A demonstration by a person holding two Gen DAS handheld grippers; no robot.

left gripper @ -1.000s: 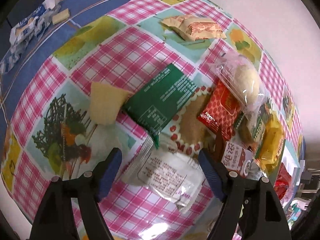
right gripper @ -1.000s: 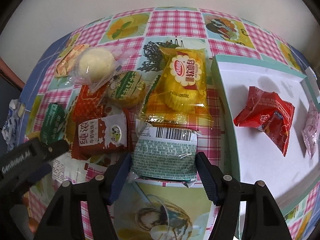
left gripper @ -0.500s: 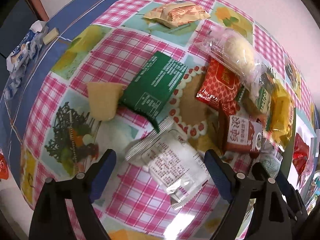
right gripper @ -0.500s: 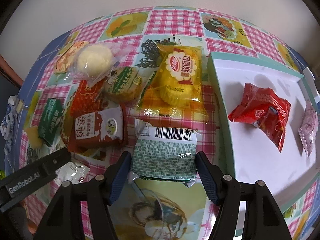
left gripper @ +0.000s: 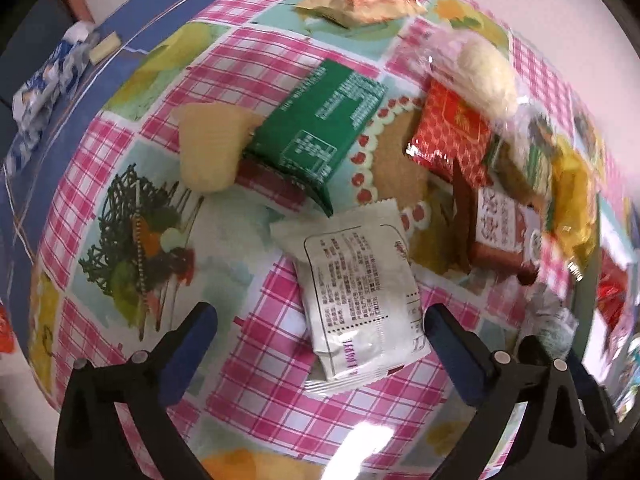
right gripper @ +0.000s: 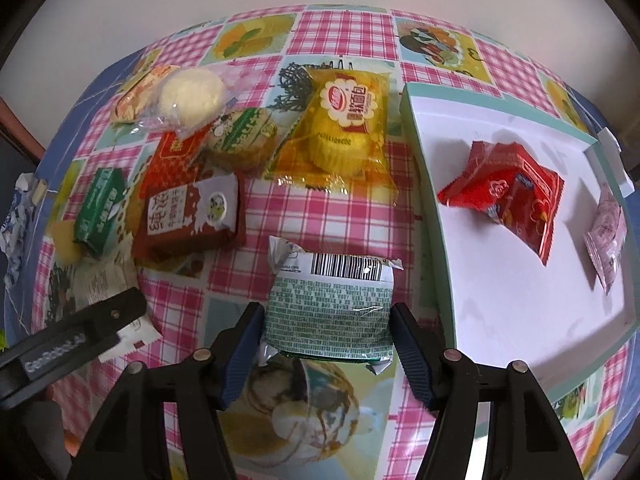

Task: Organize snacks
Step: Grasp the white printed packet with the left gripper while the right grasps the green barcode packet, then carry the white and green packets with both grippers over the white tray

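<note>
Your right gripper (right gripper: 328,320) pinches the green-printed packet (right gripper: 329,300) beside the tray's (right gripper: 430,208) left rim. Your left gripper (left gripper: 320,320) hangs spread over the white packet (left gripper: 356,296); snacks toward the table's right edge blur.

A home dining table: checked picture tablecloth (right gripper: 344,216), scattered snacks.

blur: right side of left wrist view smeared, brown milk packet (left gripper: 500,228) print unreadable | hidden: red packet (right gripper: 176,156) partly under clear-wrapped bun (right gripper: 192,96) and brown milk packet | hidden: white sachet (right gripper: 106,280) partly behind left gripper (right gripper: 80,340) | cut off: blue-white wrapper (right gripper: 12,220) by left picture edge
</note>
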